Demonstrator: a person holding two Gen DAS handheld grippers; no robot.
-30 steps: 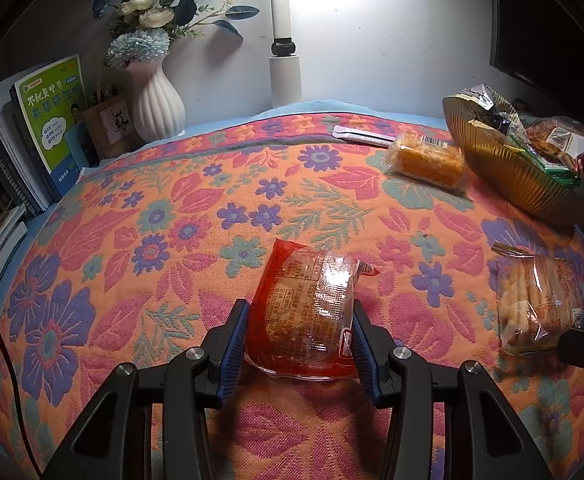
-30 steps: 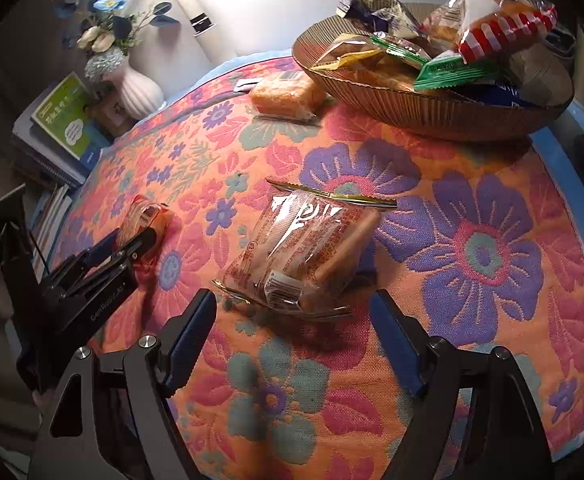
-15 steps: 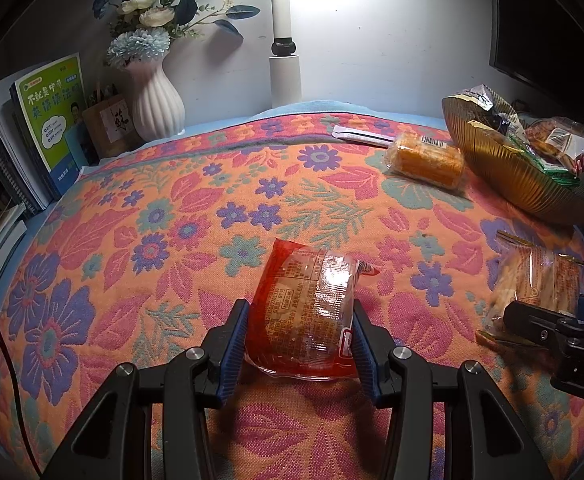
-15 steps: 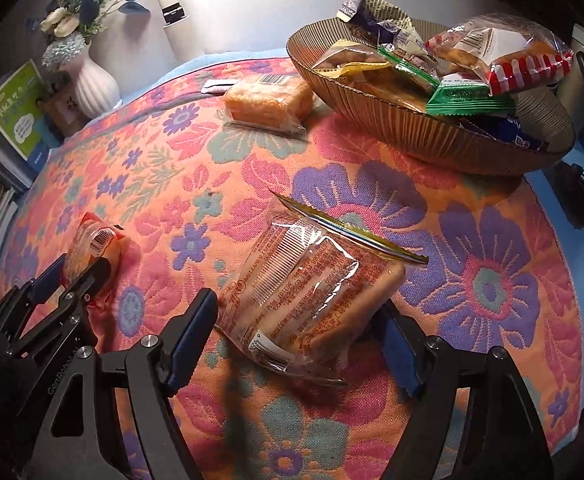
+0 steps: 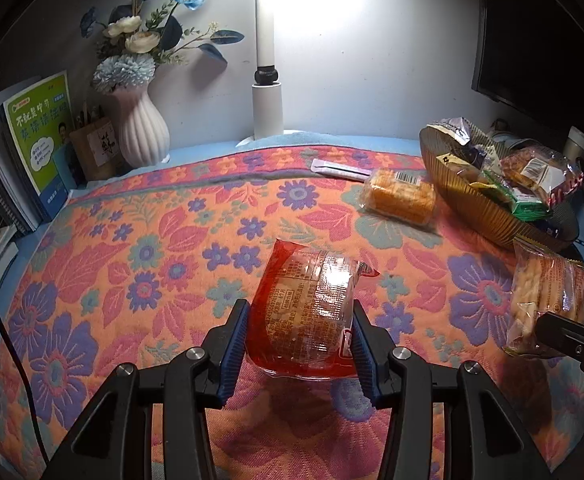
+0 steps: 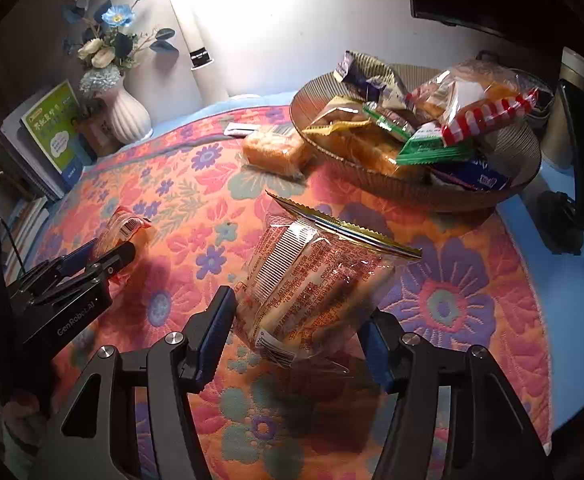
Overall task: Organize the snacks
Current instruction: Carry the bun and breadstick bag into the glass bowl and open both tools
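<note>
My left gripper [image 5: 298, 340] is shut on a red snack pack [image 5: 308, 312] resting on the flowered cloth. It also shows in the right wrist view [image 6: 125, 232]. My right gripper [image 6: 296, 340] is shut on a clear bag of biscuit sticks [image 6: 312, 280] and holds it tilted up off the cloth; the bag also shows in the left wrist view [image 5: 548, 300]. A brown ribbed snack bowl [image 6: 472, 192] holding several packets stands at the back right. An orange cake pack [image 6: 275, 152] lies beside the bowl.
A white vase of flowers [image 5: 139, 128], books [image 5: 39, 148] and a white lamp post [image 5: 265, 104] line the back left. A thin pink sachet [image 5: 340, 168] lies near the cake pack. A dark monitor stand [image 6: 580, 168] is right of the bowl.
My right gripper has closed on the biscuit stick bag and lifted it off the cloth toward the bowl side. My left gripper has stayed still on the red pack.
</note>
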